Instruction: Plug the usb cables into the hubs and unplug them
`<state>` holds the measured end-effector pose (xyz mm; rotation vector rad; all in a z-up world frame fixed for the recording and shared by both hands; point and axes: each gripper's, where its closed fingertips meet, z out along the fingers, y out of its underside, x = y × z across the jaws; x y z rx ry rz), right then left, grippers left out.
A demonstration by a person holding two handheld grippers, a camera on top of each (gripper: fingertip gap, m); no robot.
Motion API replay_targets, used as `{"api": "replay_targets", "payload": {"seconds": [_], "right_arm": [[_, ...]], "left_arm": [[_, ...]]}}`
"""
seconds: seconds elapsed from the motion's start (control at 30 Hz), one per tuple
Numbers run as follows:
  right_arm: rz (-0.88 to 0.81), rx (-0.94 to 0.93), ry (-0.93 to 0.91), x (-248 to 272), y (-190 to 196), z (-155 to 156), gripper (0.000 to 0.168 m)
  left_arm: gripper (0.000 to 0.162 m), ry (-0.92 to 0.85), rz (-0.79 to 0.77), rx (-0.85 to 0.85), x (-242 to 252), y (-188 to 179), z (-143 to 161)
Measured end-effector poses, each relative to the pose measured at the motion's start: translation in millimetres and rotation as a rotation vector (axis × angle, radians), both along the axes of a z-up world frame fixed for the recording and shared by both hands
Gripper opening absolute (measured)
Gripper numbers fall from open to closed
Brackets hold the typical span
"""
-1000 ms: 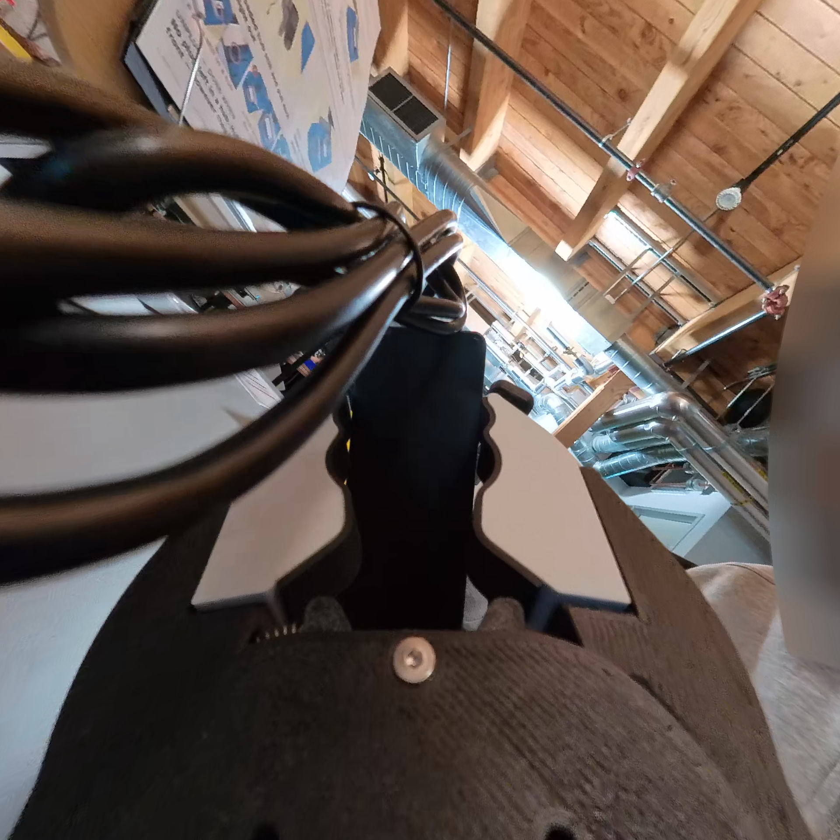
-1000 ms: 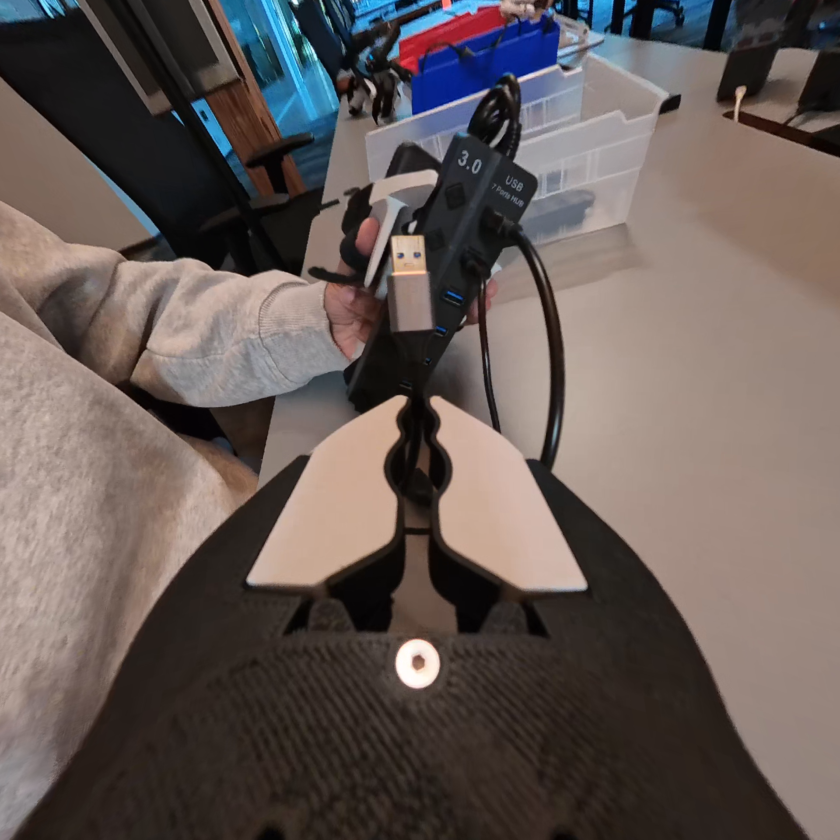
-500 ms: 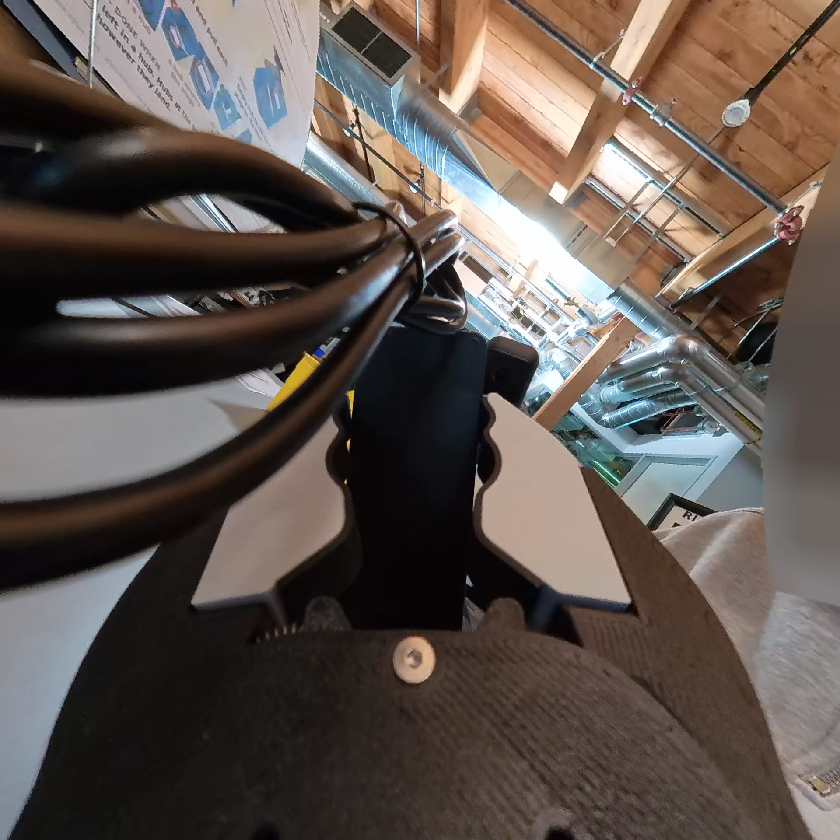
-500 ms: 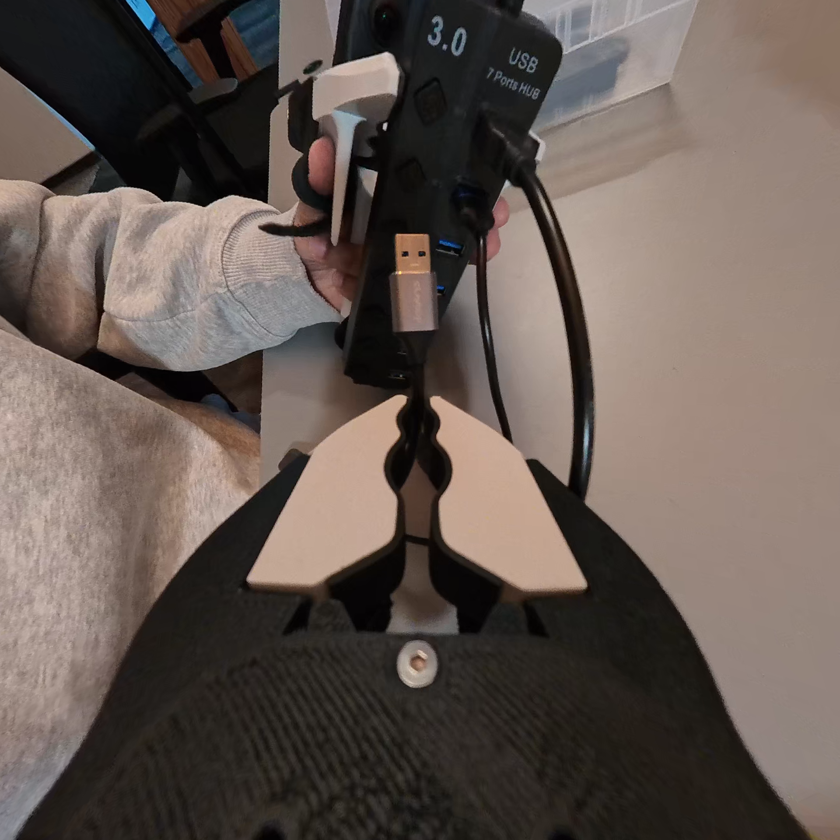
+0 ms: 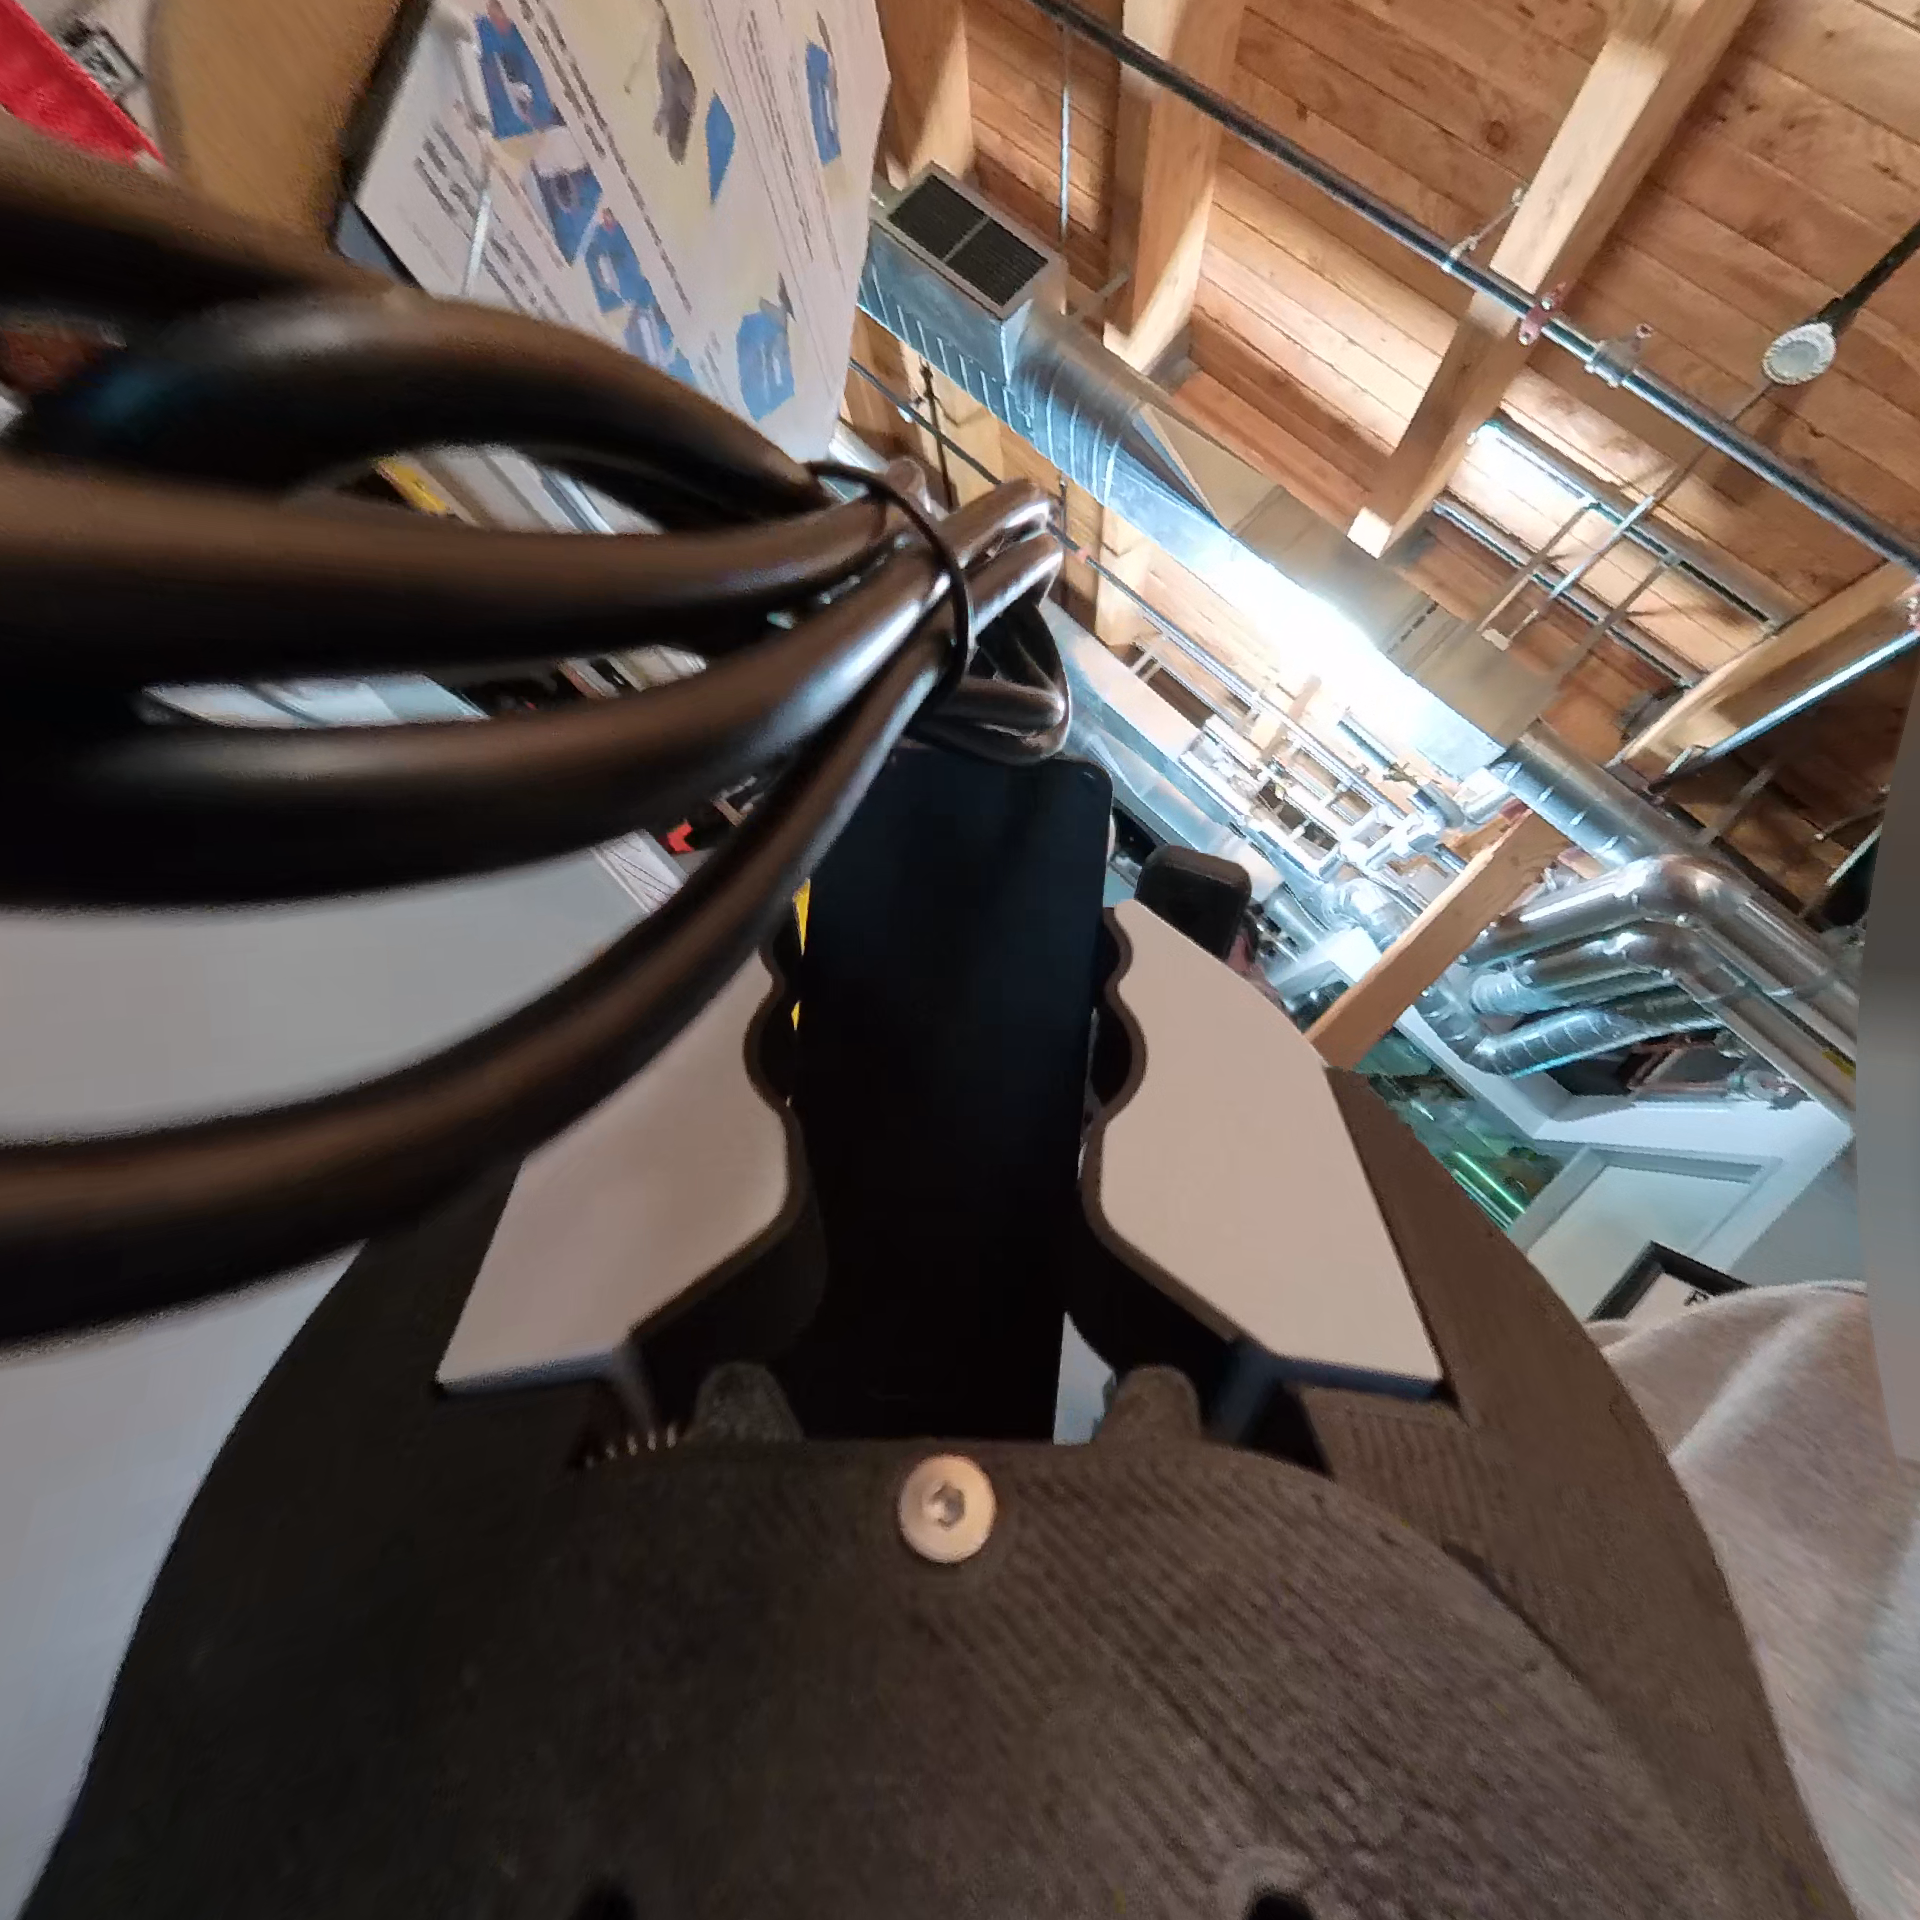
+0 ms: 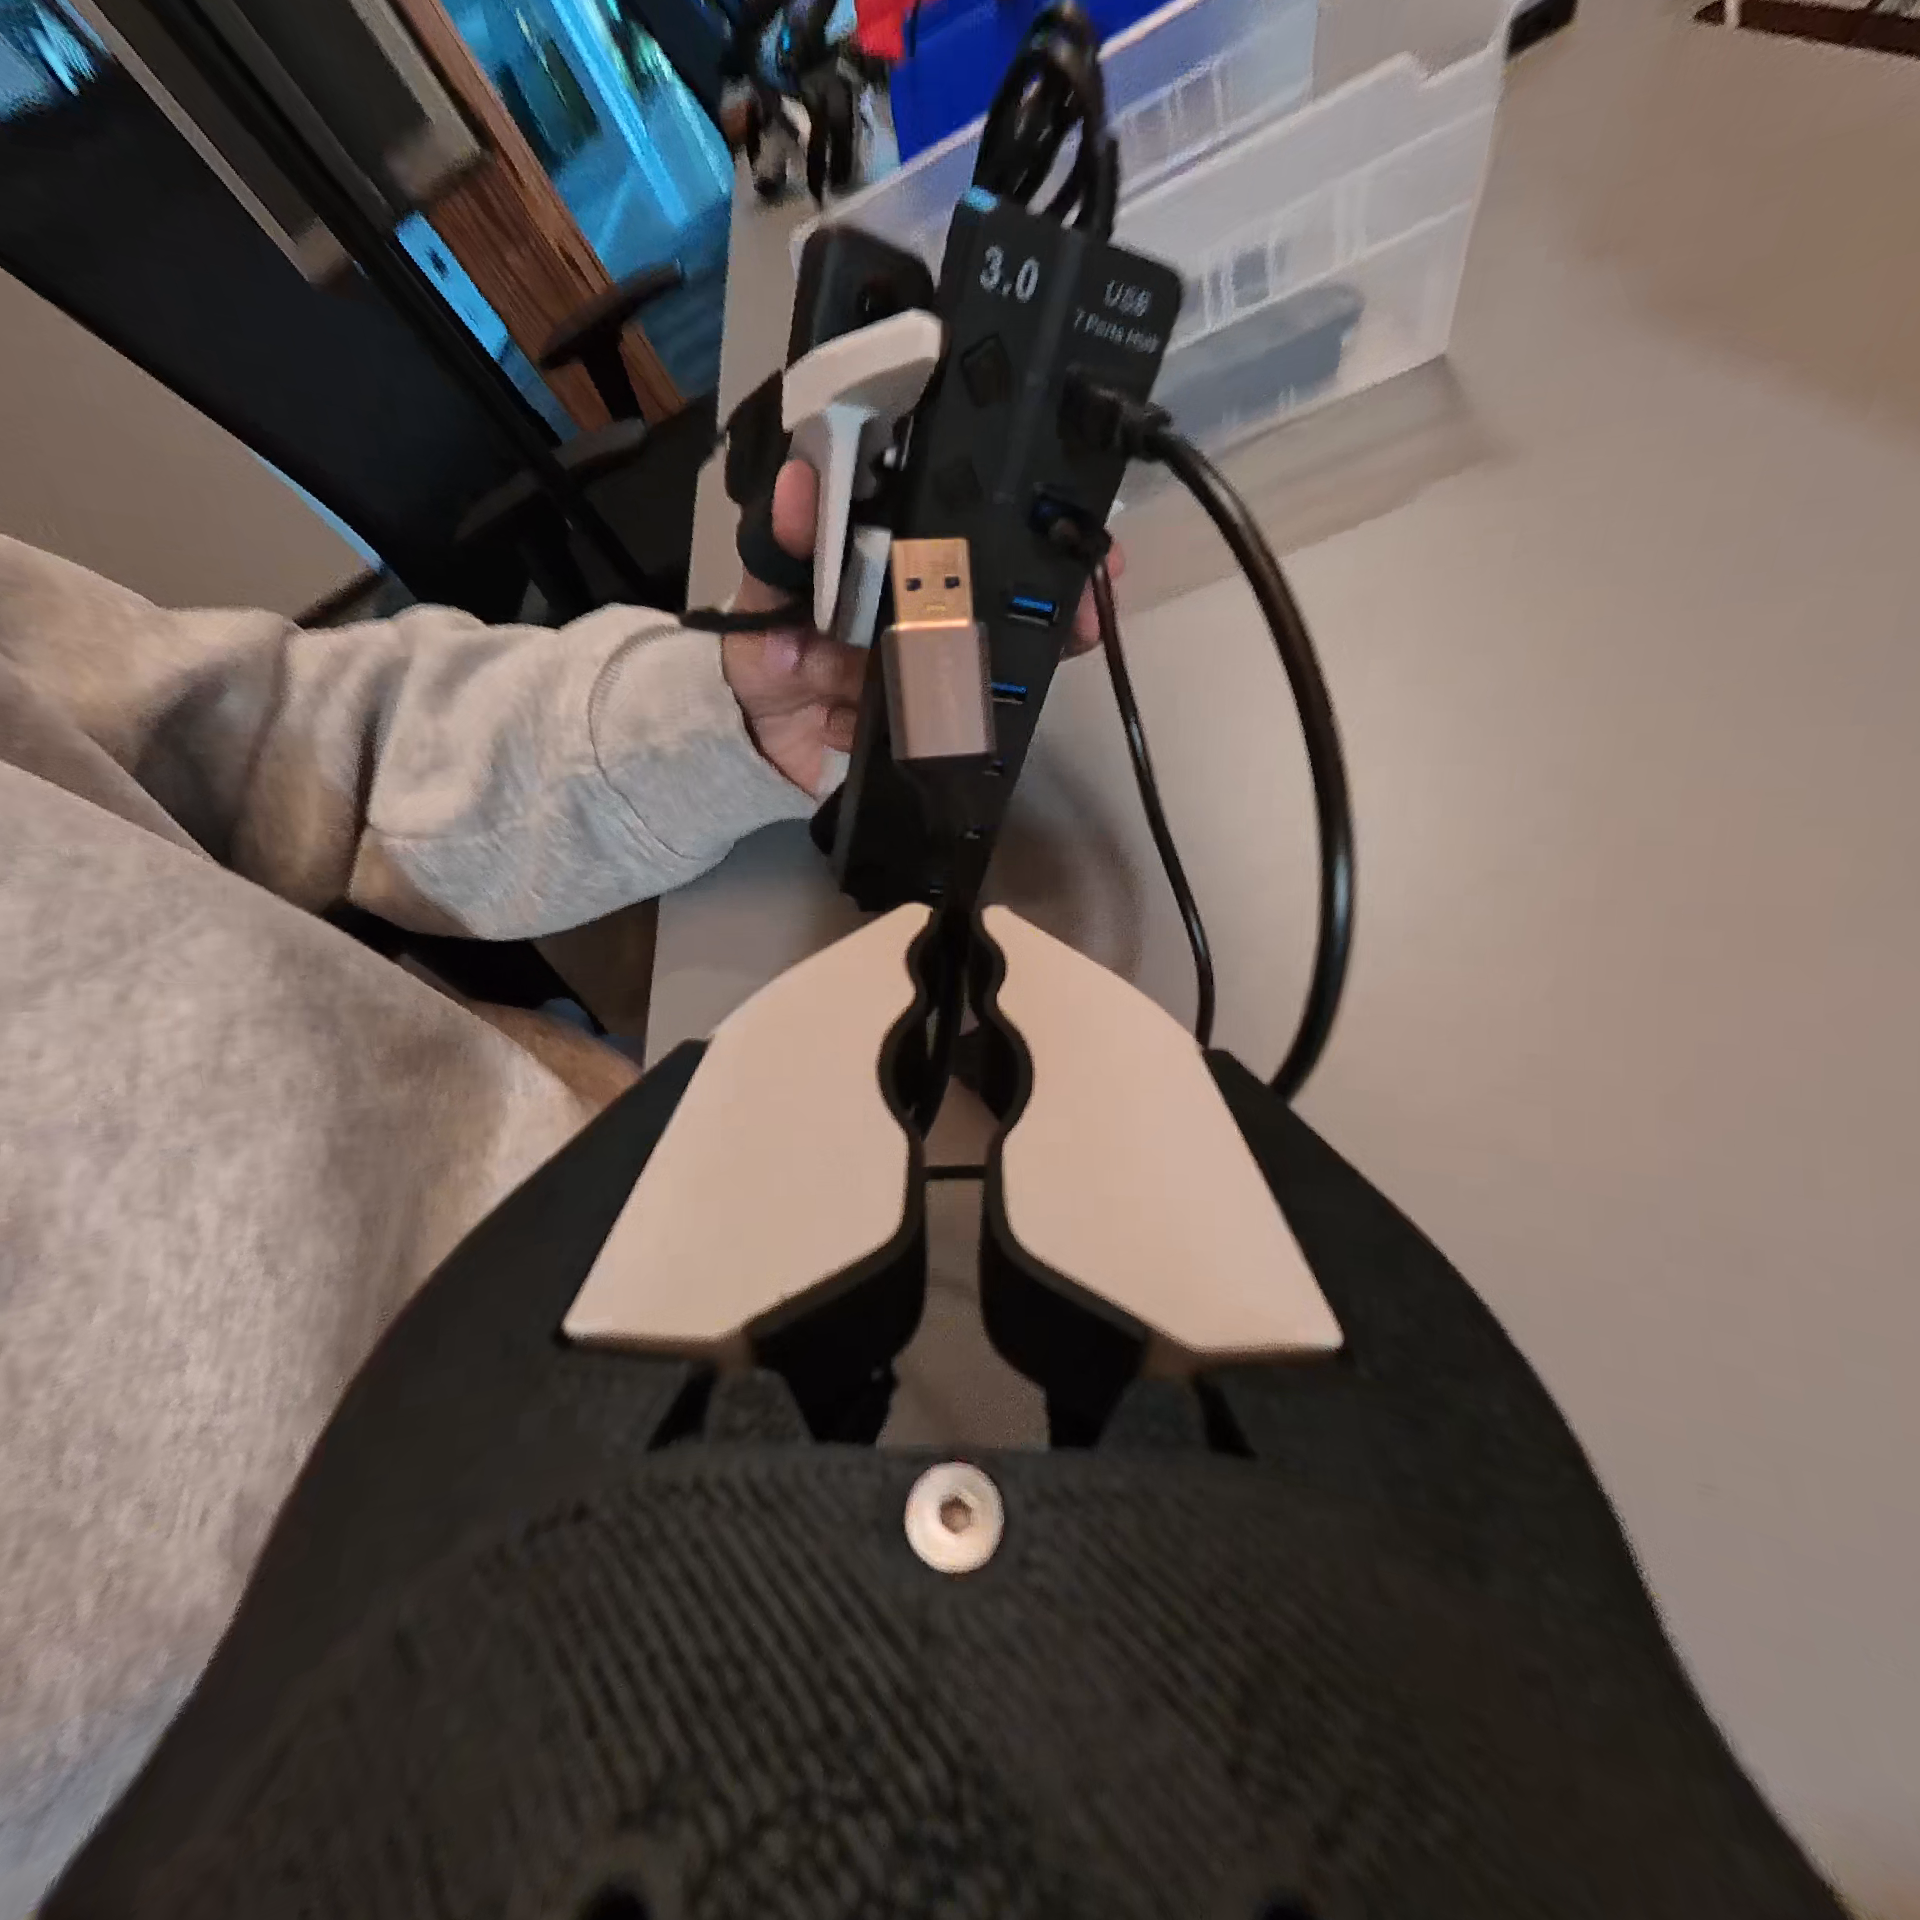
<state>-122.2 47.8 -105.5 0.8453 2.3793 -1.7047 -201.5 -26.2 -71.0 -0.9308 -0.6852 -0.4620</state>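
Both grippers gripping stuff mid-air, plug hovering right by the hub

Right gripper (image 6: pixel 951 935) fingers are pinching the cable, its silver USB plug (image 6: pixel 935 655) sticking up mid-frame beside the black hub (image 6: pixel 1013 499); left gripper (image 5: pixel 945 997) fingers are clamping that hub, bundled black cables (image 5: pixel 436 665) looping upper left.

The left wrist view is tilting steeply upward, close behind the black hub (image 5: pixel 951 1039), with ceiling beams (image 5: pixel 1527 239) toward 1 o'clock. The right wrist view is looking forward and down over the table (image 6: pixel 1610 831), facing the same hub (image 6: pixel 997 540) at 12 o'clock, which both are sharing.
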Motion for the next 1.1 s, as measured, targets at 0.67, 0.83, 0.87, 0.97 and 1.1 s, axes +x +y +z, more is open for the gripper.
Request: {"api": "replay_targets", "payload": {"seconds": [0.67, 0.83, 0.87, 0.97, 1.1], "right_arm": [[-0.312, 0.291, -0.046, -52, 68, -80, 0.014], [-0.361, 0.478, 0.116, -60, 79, -83, 0.022], [-0.370, 0.511, 0.137, -61, 80, -84, 0.024], [-0.399, 0.540, 0.185, -62, 76, -81, 0.027], [-0.443, 0.524, 0.181, -63, 66, -81, 0.031]], "left_arm": [[0.052, -0.065, 0.035, -0.018, -10, -3, -10], [0.054, -0.071, 0.041, -0.017, -11, -4, -11], [0.054, -0.070, 0.042, -0.018, -11, -4, -11], [0.052, -0.066, 0.045, -0.023, -11, -4, -11], [0.054, -0.064, 0.045, -0.025, -10, -4, -11]]}}
